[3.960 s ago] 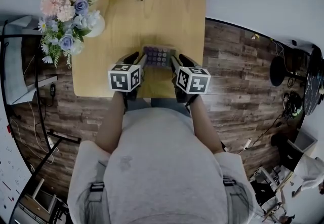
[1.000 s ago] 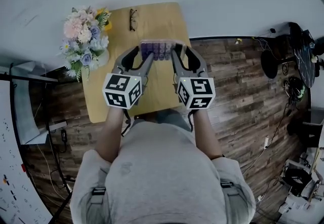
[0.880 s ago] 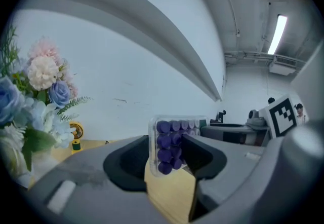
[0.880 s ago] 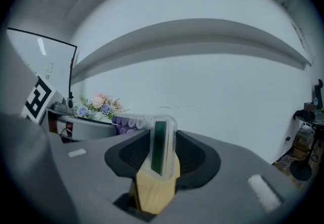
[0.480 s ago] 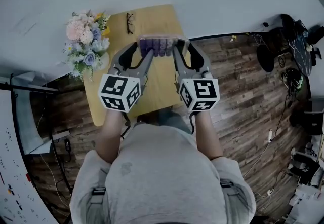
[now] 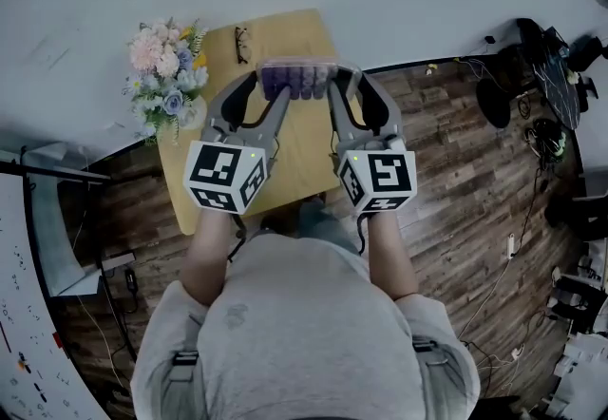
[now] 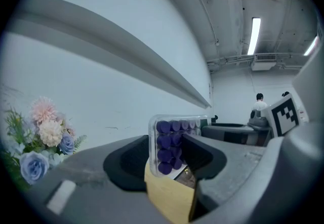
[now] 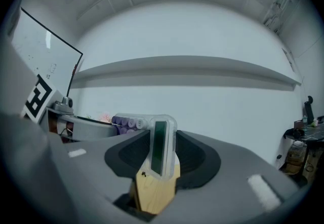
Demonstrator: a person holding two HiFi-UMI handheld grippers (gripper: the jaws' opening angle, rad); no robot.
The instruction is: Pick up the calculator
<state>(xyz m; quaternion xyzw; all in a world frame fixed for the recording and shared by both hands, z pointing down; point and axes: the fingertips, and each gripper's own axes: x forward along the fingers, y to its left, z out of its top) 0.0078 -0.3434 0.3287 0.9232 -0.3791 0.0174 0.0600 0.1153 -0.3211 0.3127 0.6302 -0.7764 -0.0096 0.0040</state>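
Note:
The calculator (image 6: 297,79), clear-cased with purple keys, hangs in the air above the wooden table (image 6: 299,157), held at both ends. My left gripper (image 6: 270,93) is shut on its left end and my right gripper (image 6: 334,90) on its right end. In the left gripper view the purple keys of the calculator (image 7: 173,140) stand between the jaws of the left gripper (image 7: 169,164). The right gripper view has the green display end of the calculator (image 8: 160,148) pinched in the right gripper (image 8: 157,167).
A vase of pink and blue flowers (image 6: 166,76) stands at the table's left side, and the flowers (image 7: 43,137) also appear in the left gripper view. Folded glasses (image 6: 241,43) lie at the far edge. Wood floor surrounds the table, with cables and gear at the right (image 6: 546,138).
Four seconds ago the calculator lay on the table between both grippers. It is now lifted off, and over the last second it has risen a little more with both grippers.

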